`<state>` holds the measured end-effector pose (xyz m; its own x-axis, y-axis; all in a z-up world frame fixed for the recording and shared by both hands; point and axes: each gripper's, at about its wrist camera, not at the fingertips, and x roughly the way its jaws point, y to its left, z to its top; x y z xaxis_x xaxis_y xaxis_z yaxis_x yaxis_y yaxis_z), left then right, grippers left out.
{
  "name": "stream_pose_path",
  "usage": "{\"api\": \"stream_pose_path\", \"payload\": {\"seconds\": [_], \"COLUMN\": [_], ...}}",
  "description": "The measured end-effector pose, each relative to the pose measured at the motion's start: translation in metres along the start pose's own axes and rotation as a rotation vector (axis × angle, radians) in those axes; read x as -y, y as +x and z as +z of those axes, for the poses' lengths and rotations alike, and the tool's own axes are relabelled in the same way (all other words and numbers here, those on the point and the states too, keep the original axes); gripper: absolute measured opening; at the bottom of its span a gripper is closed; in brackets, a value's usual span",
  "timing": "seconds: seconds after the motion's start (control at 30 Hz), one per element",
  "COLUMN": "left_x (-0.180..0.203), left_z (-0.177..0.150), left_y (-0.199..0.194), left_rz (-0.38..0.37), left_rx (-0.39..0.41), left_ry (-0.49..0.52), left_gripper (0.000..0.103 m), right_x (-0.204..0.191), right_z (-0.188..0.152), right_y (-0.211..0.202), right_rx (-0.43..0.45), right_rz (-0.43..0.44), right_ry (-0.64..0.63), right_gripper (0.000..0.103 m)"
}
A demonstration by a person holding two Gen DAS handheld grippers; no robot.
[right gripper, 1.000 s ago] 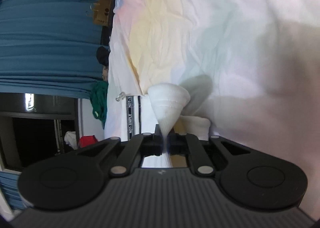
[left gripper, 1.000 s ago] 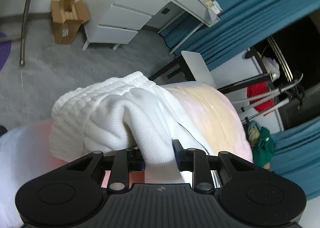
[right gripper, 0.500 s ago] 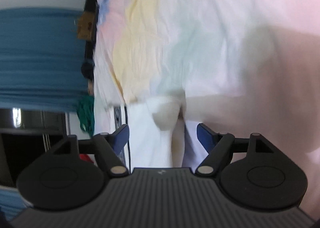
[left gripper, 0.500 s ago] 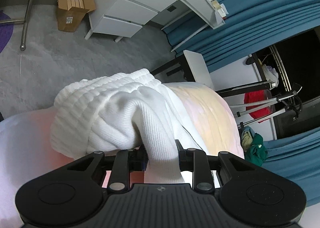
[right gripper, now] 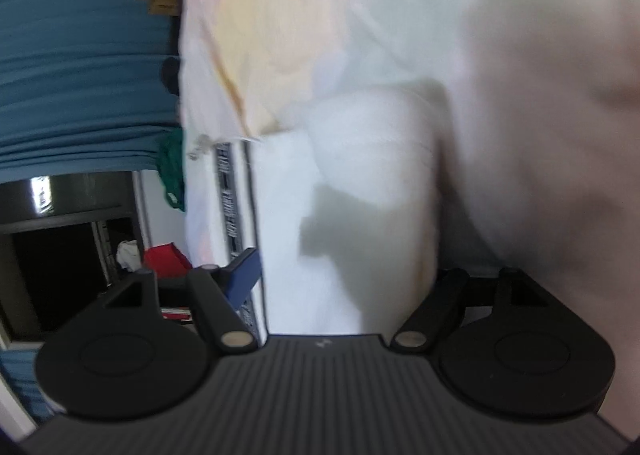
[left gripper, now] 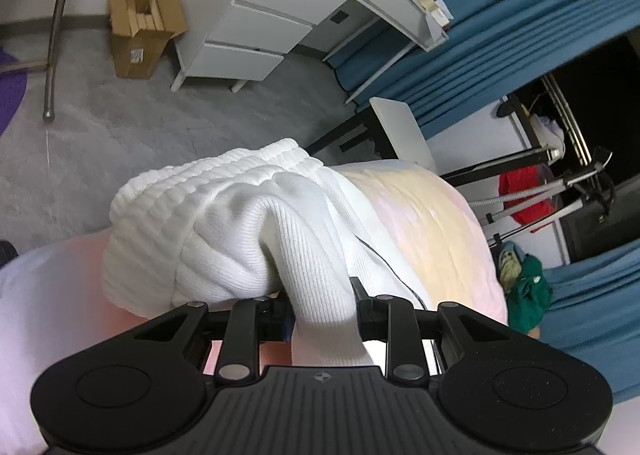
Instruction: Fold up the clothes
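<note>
one white knit garment (left gripper: 240, 231), one pastel bedsheet (left gripper: 432, 223), one cardboard box (left gripper: 140, 39), three dresser drawers (left gripper: 256, 31)

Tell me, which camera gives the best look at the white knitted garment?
The left wrist view: the white knitted garment shows sharp, its ribbed bunches clear, one fold pinched in the left gripper. The right wrist view is blurred; there only a smooth white stretch of it lies before the right gripper, whose jaws are closing.

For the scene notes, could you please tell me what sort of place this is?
Probably a bedroom: a pastel tie-dye bedsheet under the white ribbed knit garment, a white drawer unit, and teal curtains.
</note>
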<state>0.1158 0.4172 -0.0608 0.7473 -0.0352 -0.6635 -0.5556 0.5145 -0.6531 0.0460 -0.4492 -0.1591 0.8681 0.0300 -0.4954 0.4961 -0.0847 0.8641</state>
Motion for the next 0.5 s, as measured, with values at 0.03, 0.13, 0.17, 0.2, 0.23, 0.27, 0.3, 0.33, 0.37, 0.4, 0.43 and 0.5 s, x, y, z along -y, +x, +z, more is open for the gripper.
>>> {"api": "stream_pose_path", "payload": {"seconds": [0.03,0.13,0.17,0.2,0.23,0.27,0.3,0.33,0.37,0.4,0.43,0.5], "left_x": [0.002,0.006,0.007,0.008,0.007,0.006,0.005,0.005,0.005,0.006,0.007,0.008], "left_z": [0.0,-0.001,-0.002,-0.002,-0.001,-0.001,-0.001,-0.001,-0.002,-0.005,-0.009,-0.019], "left_y": [0.0,0.001,0.0,0.0,-0.001,-0.003,-0.005,-0.009,-0.012,-0.017,-0.021,-0.03], "left_rz": [0.004,0.014,0.016,0.016,0.013,0.011,0.011,0.015,0.018,0.027,0.04,0.074], "left_rx": [0.001,0.001,-0.002,-0.008,-0.015,-0.022,-0.029,-0.036,-0.043,-0.045,-0.045,-0.055], "left_ry": [0.01,0.032,0.036,0.036,0.03,0.023,0.017,0.013,0.02,0.038,0.059,0.093], "left_gripper": [0.028,0.032,0.034,0.036,0.038,0.042,0.048,0.053,0.061,0.065,0.067,0.075], "right_x": [-0.004,-0.019,-0.023,-0.026,-0.029,-0.03,-0.031,-0.031,-0.03,-0.03,-0.03,-0.035], "right_z": [0.0,-0.003,-0.002,-0.002,-0.003,-0.004,-0.005,-0.005,-0.004,-0.004,-0.004,-0.005], "right_y": [-0.002,-0.011,-0.012,-0.013,-0.013,-0.011,-0.009,-0.009,-0.01,-0.012,-0.013,-0.014], "right_rx": [0.013,0.052,0.055,0.062,0.07,0.076,0.082,0.086,0.09,0.095,0.099,0.108], "right_rz": [-0.008,0.014,0.039,0.046,0.015,-0.033,-0.08,-0.112,-0.116,-0.107,-0.098,-0.098], "right_ry": [-0.039,-0.145,-0.169,-0.198,-0.229,-0.254,-0.279,-0.29,-0.279,-0.265,-0.252,-0.264], "right_gripper": [0.041,0.029,0.029,0.028,0.019,0.013,0.01,0.009,0.009,0.008,0.008,0.008]}}
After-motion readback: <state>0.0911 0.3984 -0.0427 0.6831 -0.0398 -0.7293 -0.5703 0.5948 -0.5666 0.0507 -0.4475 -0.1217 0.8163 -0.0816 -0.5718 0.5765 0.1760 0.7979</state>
